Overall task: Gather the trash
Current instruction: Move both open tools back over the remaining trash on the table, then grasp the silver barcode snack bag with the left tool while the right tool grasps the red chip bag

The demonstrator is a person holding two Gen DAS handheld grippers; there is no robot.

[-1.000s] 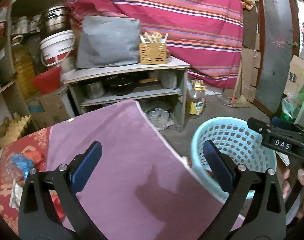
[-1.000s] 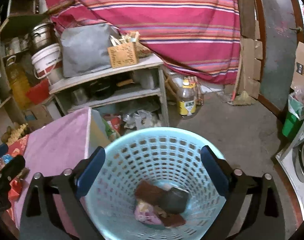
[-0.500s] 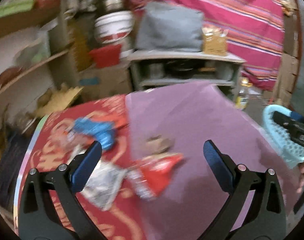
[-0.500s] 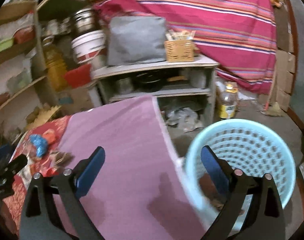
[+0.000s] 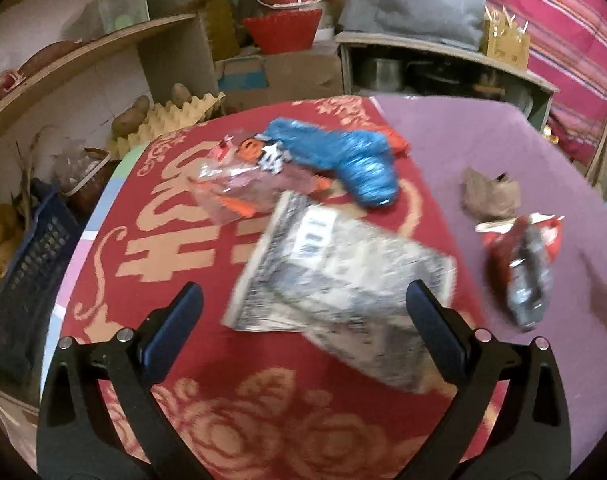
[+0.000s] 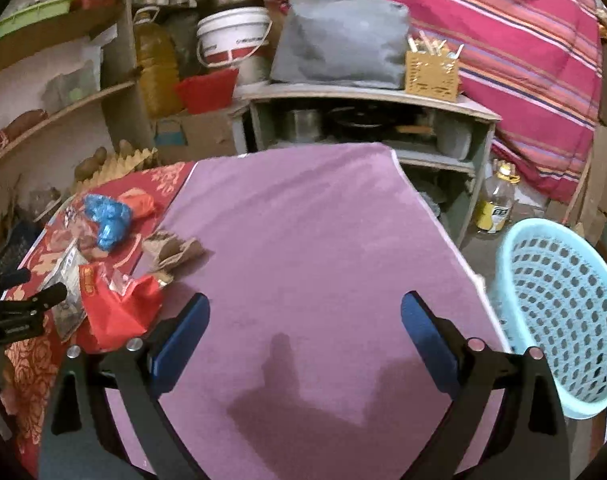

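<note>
Trash lies on the table: a silver printed packet (image 5: 339,288) on the red patterned cloth (image 5: 175,240), a blue crumpled bag (image 5: 343,156), a clear wrapper with orange print (image 5: 239,188), a brown paper scrap (image 5: 489,196) and a red snack wrapper (image 5: 523,256). My left gripper (image 5: 303,320) hangs open just above the silver packet, holding nothing. My right gripper (image 6: 303,328) is open over the bare purple cloth (image 6: 303,240). The red wrapper (image 6: 115,304) lies to its left and the light blue basket (image 6: 559,320) stands to its right, off the table edge.
Wooden shelves (image 6: 55,120) with jars, a white bucket (image 6: 233,36) and a red tub (image 6: 205,88) fill the left and back. A low cabinet (image 6: 363,120) with pots stands behind the table. A dark crate (image 5: 27,272) sits left of the table. An oil bottle (image 6: 497,204) stands on the floor.
Both grippers have swung left, away from the basket. The left one now hangs low over the trash on the red cloth. The right one moved from above the basket to over the purple cloth.
</note>
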